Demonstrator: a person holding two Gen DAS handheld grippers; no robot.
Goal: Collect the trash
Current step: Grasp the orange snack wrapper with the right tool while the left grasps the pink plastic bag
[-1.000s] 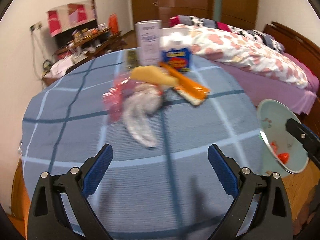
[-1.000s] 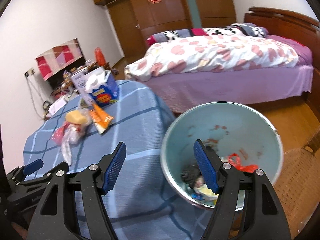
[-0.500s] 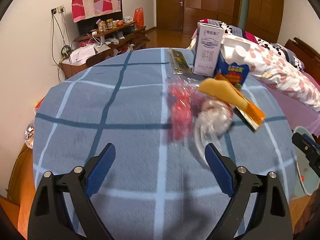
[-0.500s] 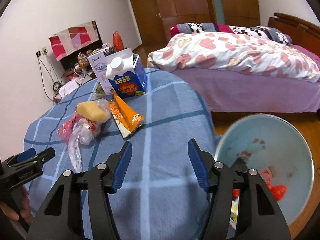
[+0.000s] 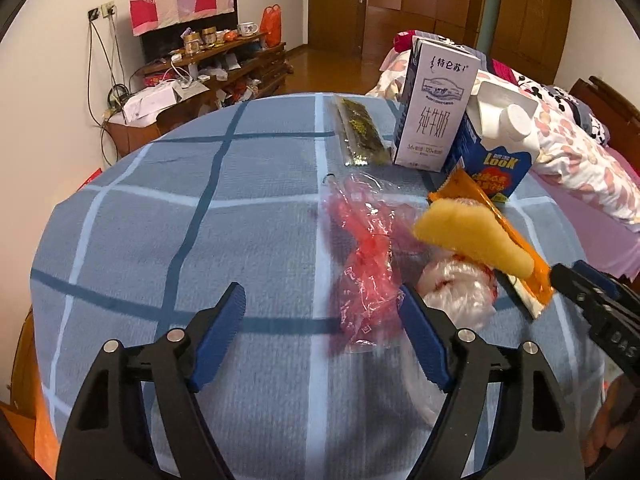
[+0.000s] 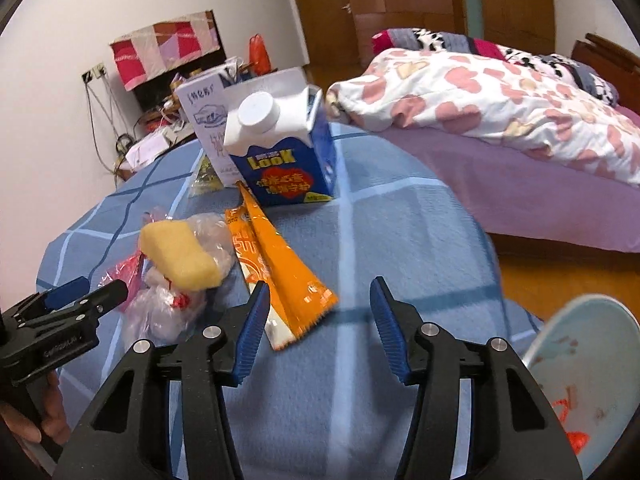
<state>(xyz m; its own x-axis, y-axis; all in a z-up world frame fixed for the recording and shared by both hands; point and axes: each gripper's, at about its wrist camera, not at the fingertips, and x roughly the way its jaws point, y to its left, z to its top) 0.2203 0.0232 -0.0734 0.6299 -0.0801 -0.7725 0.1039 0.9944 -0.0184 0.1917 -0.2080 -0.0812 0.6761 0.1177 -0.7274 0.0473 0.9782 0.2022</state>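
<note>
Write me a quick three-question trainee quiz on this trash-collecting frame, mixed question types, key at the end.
1. True or false: the left gripper is shut on the red plastic bag.
2. Multiple choice: what lies on top of the clear plastic bag? A) a yellow sponge B) a spoon C) a remote
3. Fill in: the orange wrapper lies in front of the blue ____ carton, and the right gripper is ____.

Key: 1. False, both grippers are open and hold nothing. 2. A, the yellow sponge. 3. LOOK; open.
</note>
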